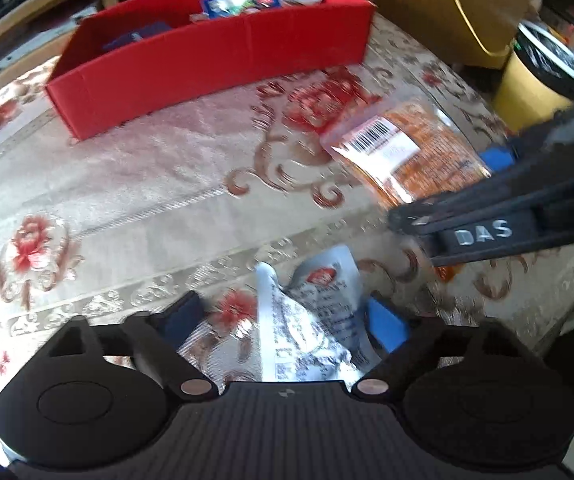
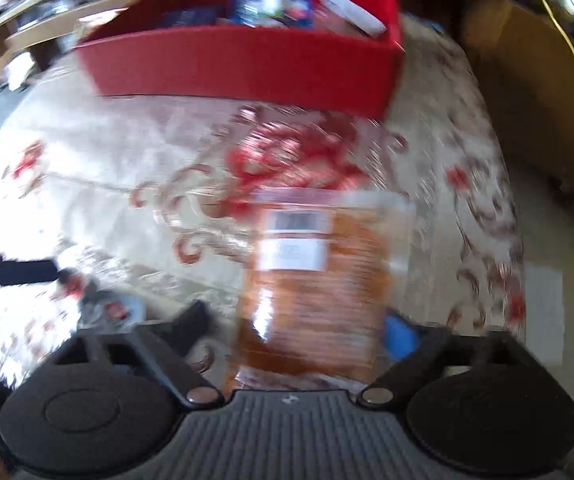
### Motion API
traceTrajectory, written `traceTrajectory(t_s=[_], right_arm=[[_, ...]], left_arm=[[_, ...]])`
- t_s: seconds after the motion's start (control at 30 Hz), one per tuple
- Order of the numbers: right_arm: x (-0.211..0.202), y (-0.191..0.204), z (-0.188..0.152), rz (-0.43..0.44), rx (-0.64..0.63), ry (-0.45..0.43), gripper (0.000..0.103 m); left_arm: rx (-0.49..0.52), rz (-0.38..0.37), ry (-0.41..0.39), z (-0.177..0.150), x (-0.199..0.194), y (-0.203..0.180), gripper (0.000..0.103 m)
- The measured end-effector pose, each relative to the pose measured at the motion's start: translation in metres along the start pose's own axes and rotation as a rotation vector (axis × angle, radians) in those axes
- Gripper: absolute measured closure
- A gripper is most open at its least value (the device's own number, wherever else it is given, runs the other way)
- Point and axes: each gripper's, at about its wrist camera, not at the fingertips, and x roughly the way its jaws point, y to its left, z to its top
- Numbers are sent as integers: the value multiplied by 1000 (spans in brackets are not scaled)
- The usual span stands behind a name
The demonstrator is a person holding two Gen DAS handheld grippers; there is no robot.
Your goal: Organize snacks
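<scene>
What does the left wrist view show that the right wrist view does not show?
Only the left wrist view shows the yellow cup with a black lid at the table's far right, and the right tongs from the side, with the orange packet between their fingers.

Only the right wrist view shows the left tongs from outside, as a dark blurred shape at the left edge.

Both show the red box with snacks inside, the flowered tablecloth, the orange packet and the silver packet between the left tongs.
</scene>
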Motion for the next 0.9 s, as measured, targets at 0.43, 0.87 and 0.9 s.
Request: traceTrajectory(t_s=[0.43,0.87,0.9], right_arm=[[-19,8,-6,73,-64,-42,64],[-40,-21,6,146,56,-125,67],[-42,-23,8,149,66,-130,67]], left_arm=[[-30,15,19,9,-7,-1,41],[-52,5,-61,40,-34,12,41],[-54,0,-66,43,-35,13,41]])
